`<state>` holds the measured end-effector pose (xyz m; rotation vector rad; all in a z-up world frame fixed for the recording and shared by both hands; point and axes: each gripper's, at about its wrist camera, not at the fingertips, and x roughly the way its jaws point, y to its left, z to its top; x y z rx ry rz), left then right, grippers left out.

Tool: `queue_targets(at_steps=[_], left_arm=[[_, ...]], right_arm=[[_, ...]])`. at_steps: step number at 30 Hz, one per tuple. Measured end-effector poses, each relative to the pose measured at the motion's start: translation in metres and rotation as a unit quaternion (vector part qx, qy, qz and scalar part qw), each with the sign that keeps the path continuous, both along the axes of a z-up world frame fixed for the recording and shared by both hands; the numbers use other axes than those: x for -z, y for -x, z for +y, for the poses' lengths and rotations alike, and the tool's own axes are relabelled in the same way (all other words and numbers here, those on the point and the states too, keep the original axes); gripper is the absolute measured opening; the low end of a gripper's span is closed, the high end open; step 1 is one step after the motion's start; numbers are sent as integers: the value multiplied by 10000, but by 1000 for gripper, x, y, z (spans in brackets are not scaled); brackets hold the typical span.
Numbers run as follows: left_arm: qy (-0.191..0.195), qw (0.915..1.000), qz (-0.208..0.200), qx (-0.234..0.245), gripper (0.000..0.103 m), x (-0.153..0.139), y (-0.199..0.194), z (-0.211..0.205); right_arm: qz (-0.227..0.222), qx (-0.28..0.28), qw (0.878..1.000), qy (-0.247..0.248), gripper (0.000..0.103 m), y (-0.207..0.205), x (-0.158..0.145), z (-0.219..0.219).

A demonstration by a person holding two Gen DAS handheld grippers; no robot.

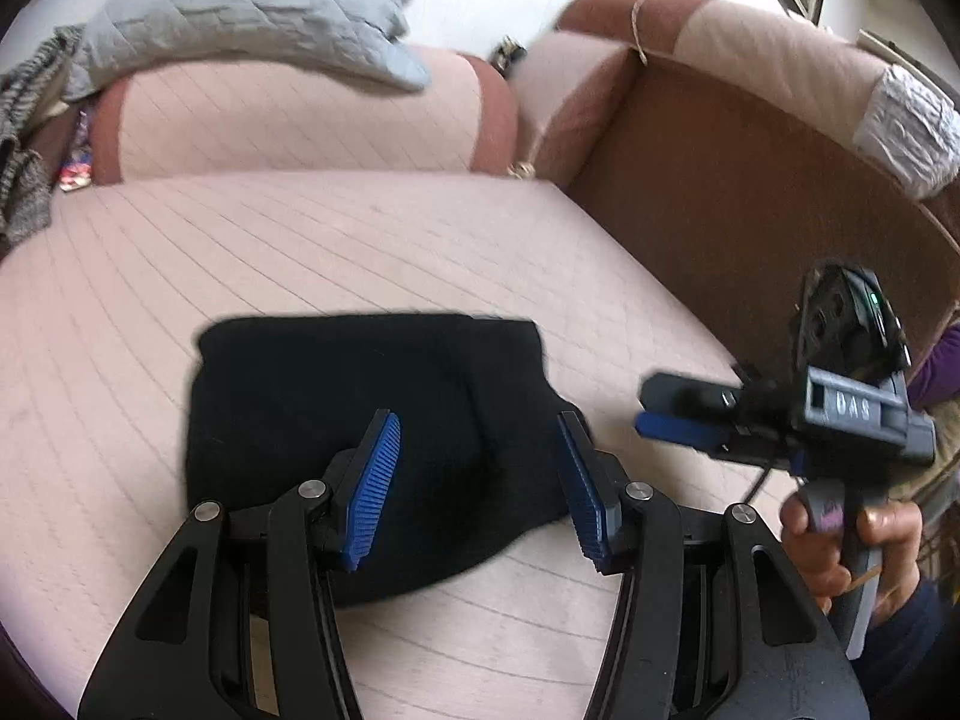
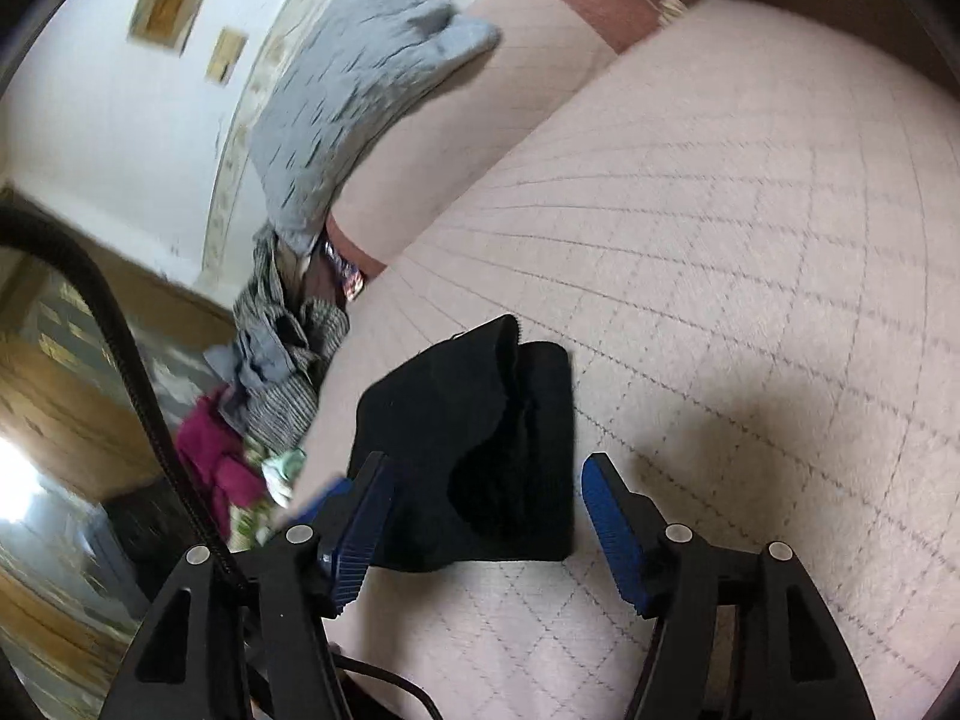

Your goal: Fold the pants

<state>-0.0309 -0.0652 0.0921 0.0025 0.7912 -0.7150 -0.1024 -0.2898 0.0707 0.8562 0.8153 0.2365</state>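
Observation:
The black pants [image 1: 360, 414] lie folded into a compact rectangle on the pink quilted sofa seat [image 1: 240, 252]. My left gripper [image 1: 480, 426] is open and empty, hovering just above the near edge of the pants. In the right wrist view the pants [image 2: 480, 450] show with stacked folded layers, and my right gripper [image 2: 486, 474] is open and empty just above their near edge. The right gripper [image 1: 660, 414] also shows in the left wrist view, to the right of the pants, held by a hand.
A grey quilted blanket [image 1: 252, 6] lies over the sofa back. The brown armrest [image 1: 720, 192] rises at the right. A pile of grey and magenta clothes [image 2: 264, 372] lies at the sofa's left end. A black cable [image 2: 138, 372] hangs at the left.

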Motion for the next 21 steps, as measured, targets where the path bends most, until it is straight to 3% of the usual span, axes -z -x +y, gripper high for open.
queue_targets(at_steps=[9, 14, 19, 21], left_arm=[[-139, 9986, 124, -486, 52, 16, -15, 20], [-68, 9985, 4, -549, 52, 7, -23, 31], [94, 9973, 212, -702, 52, 10, -49, 48], [-31, 9972, 293, -690, 52, 14, -58, 49]], right_arm=[[-79, -171, 9998, 12, 63, 0, 0, 1], [-53, -173, 9997, 144, 63, -2, 2, -4], [-43, -85, 9962, 861, 63, -5, -13, 5], [23, -24, 9940, 1096, 63, -11, -15, 11]])
